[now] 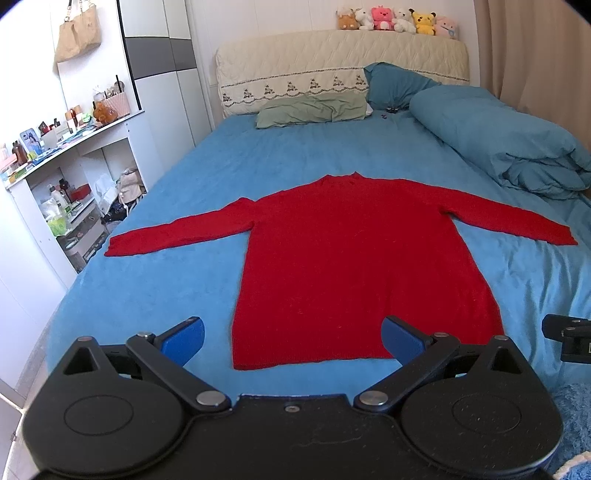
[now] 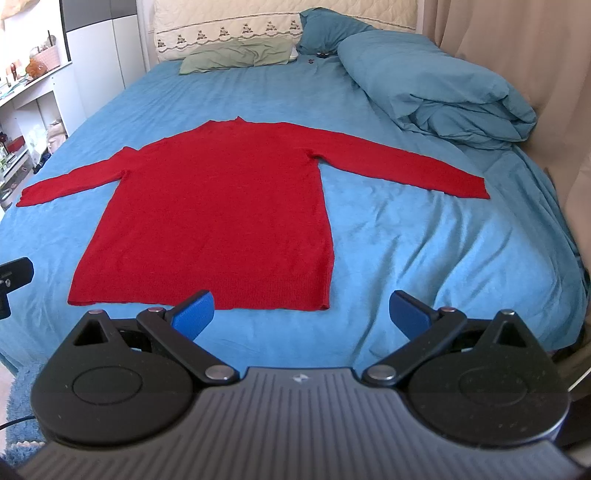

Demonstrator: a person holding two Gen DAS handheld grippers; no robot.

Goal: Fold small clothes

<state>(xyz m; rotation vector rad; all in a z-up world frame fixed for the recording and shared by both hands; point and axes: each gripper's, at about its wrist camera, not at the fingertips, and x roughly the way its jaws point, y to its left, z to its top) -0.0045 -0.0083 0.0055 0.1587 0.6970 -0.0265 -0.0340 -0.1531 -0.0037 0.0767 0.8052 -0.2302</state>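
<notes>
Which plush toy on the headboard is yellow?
The yellow plush toy, second from the right in the row on the headboard; its neighbours are white and pink.

A bed covered by a blue fleecy sheet (image 1: 177,192) carries a red knitted long-sleeved sweater (image 1: 354,266) spread flat, a flat green pillow (image 1: 310,110), a teal pillow (image 1: 395,86) and a rolled teal duvet (image 1: 498,144).
</notes>
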